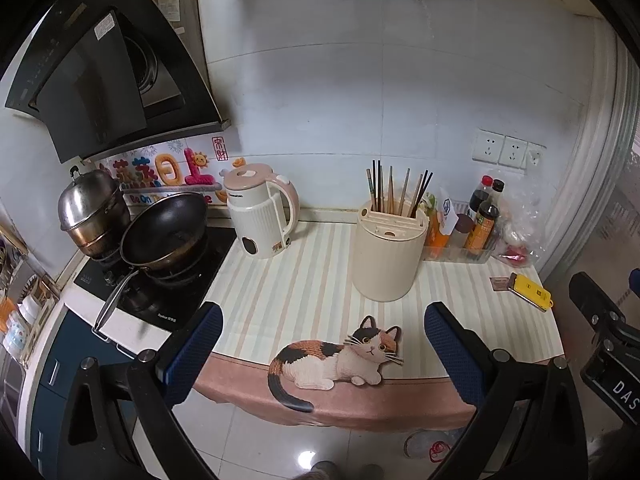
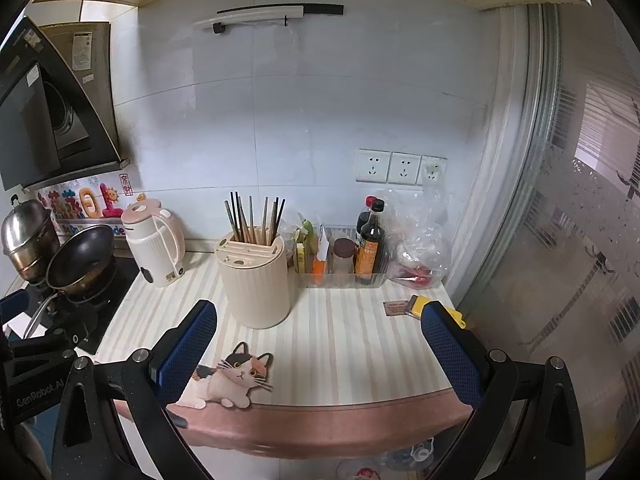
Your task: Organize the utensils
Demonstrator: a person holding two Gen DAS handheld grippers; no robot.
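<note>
1. Left wrist view: the left gripper [image 1: 322,340] hangs with its jaws wide apart, holding nothing, above the striped counter's [image 1: 288,280] front edge.
2. The right gripper [image 2: 318,340] is likewise spread and empty.
3. Chopsticks [image 1: 394,192] stand upright in the cream holder [image 1: 386,256], beside the kettle [image 1: 262,216].

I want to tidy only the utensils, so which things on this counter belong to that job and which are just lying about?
For the job:
chopsticks
cream utensil holder

Just lying about:
electric kettle
frying pan
steel pot
sauce bottles
plastic bag
yellow lighter
</note>
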